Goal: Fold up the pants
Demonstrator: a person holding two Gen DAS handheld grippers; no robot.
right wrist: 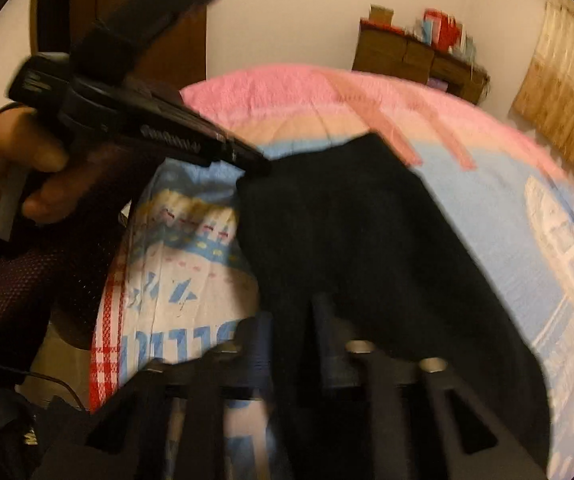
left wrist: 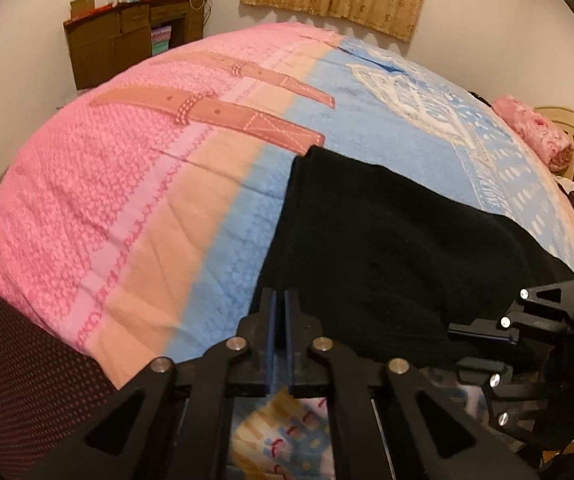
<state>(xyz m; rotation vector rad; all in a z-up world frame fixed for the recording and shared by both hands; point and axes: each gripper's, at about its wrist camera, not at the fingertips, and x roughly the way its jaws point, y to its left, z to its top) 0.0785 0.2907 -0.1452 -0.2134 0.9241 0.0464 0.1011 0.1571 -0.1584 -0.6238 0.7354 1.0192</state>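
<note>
On the bed [left wrist: 135,200], over the blue part of a pink-and-blue blanket [left wrist: 87,168], the black pants [left wrist: 387,248] lie as a folded dark slab, one end near the brown strap print, the other running off the near edge toward me.

Left gripper [left wrist: 280,300]: my jaws are together, pads nearly touching at the tips. They sit at the near left corner of the pants; the right wrist view shows the tip at the cloth edge, but whether fabric is pinched there I cannot tell.

Right gripper [right wrist: 293,312]: my jaws stand slightly apart, with black cloth lying in and under the gap. The view is blurred; I cannot confirm that the pads press on it.

Handling notes, as judgement. The material looks soft, thick and limp, fleece-like, light enough for a two-corner lift. It will sag between holds and drape, not hold shape. Grip is likely good; surface appears matt, not slick. Recommended hold: both near corners, through all layers, close to the edge, so the fold stays aligned. Risk: taking only the top layer, which would open the fold.
</note>
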